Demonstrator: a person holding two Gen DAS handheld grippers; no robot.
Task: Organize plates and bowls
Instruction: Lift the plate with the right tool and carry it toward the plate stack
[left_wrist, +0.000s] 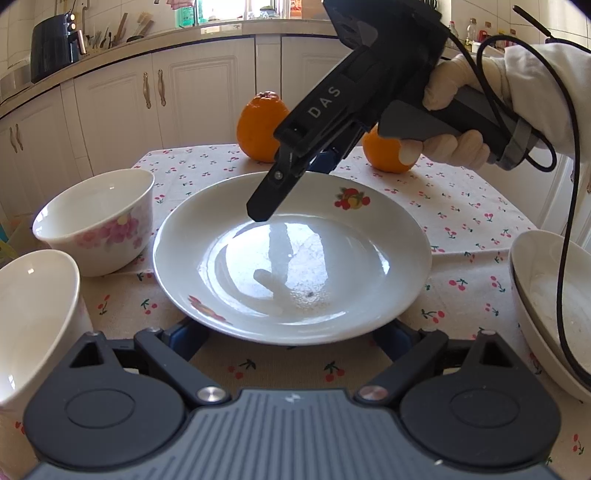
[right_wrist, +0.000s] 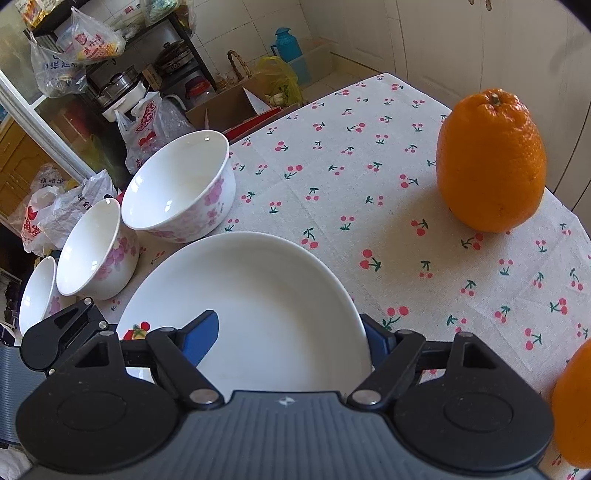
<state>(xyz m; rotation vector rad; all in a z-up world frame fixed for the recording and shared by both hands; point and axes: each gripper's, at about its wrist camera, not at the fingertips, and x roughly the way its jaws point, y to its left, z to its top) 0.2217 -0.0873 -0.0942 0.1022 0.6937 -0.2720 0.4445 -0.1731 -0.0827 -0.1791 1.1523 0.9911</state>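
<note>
A white plate (left_wrist: 221, 236) with fruit prints lies on the cherry-print tablecloth, in the middle of the left wrist view. My left gripper (left_wrist: 288, 338) holds its near rim, a blue pad pressed against each side. My right gripper (left_wrist: 291, 184), held by a gloved hand (left_wrist: 454, 85), comes down from the upper right onto the far rim. One finger rests inside the plate and the other sits outside the rim. In the right wrist view the right gripper (right_wrist: 288, 339) has the same plate (right_wrist: 258, 288) between its pads. Flower-print bowls (right_wrist: 181, 188) (right_wrist: 92, 247) (right_wrist: 37, 295) stand in a row left of the plate.
Two stacked white plates (left_wrist: 535, 295) sit at the right table edge. Two oranges (left_wrist: 262, 125) (left_wrist: 384, 151) stand beyond the plate; in the right wrist view one orange (right_wrist: 491, 162) is upright at far right. Two bowls (left_wrist: 96, 229) (left_wrist: 33, 314) crowd the plate's left. Cabinets and clutter surround the table.
</note>
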